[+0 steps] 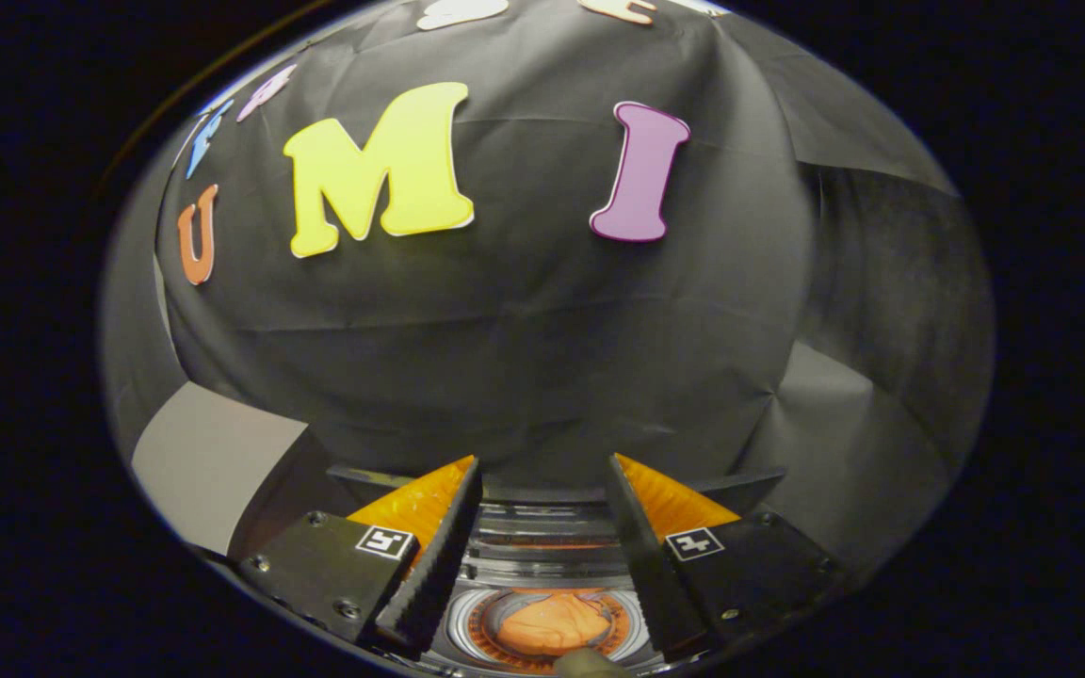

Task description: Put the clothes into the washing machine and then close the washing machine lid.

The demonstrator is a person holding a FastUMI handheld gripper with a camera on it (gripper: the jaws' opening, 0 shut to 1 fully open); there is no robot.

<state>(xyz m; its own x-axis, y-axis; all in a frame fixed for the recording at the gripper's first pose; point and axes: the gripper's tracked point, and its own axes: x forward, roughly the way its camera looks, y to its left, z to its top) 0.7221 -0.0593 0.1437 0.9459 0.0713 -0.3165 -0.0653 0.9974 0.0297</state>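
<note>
My gripper point(542, 461) is open, with nothing between its fingers, and it hangs above the washing machine point(542, 541). Below the gap, the round drum opening point(467, 626) shows with an orange garment point(552, 621) lying inside it. Grey ribbed parts of the machine's top run between the fingers, beyond the drum. A dark flat edge point(740, 485) sticks out behind both fingers; I cannot tell whether it is the lid. A small tan scrap point(590, 664) shows at the drum's near rim.
A grey box-like surface point(213, 461) stands to the left of the fingers. The black cloth wall point(542, 330) rises close behind the machine and wraps round to the right.
</note>
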